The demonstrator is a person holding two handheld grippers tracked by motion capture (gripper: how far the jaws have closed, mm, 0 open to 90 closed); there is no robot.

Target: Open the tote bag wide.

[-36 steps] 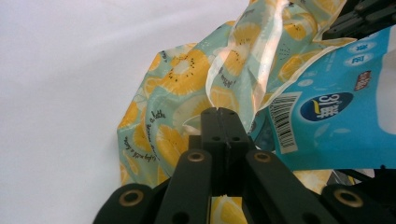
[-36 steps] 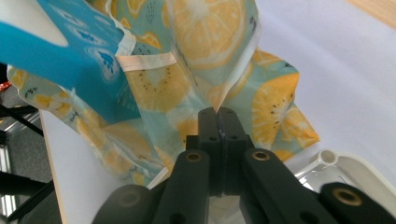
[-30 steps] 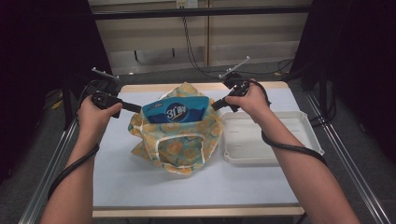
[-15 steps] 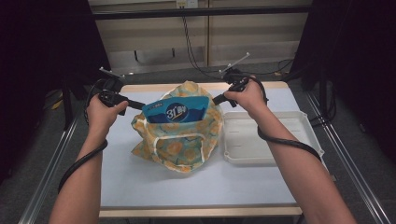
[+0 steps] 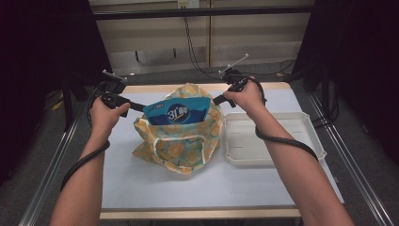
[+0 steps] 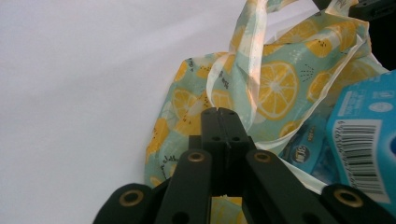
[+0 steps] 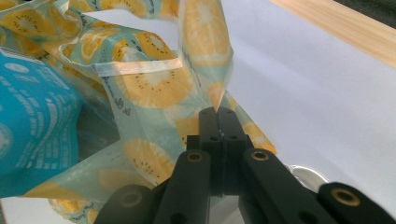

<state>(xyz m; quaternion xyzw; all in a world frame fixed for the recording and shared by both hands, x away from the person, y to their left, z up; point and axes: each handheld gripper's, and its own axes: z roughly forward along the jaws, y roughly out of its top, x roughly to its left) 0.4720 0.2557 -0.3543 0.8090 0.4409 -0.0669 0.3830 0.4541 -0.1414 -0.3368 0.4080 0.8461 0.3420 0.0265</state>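
Note:
A lemon-print cloth bag (image 5: 181, 141) stands on the white table (image 5: 155, 183), and a blue packet (image 5: 178, 112) sticks up out of its mouth. My left gripper (image 5: 141, 107) is shut on the bag's left rim; in the left gripper view the closed gripper (image 6: 218, 112) pinches the fabric (image 6: 275, 84), with the blue packet (image 6: 369, 140) at the right. My right gripper (image 5: 215, 101) is shut on the bag's right rim. In the right gripper view the closed gripper (image 7: 218, 112) nips a fold of lemon fabric (image 7: 154, 84) beside the packet (image 7: 32, 116).
A white shallow tray (image 5: 277, 141) lies right of the bag, close to it. The table's wooden back edge (image 5: 263, 86) runs behind the hands. Metal rails (image 5: 56, 160) flank the table on both sides. Cables trail from both grippers along the forearms.
The left hand has shifted a little toward the bag and sunk slightly. The bag's mouth has dropped with it. The right hand has stayed where it was.

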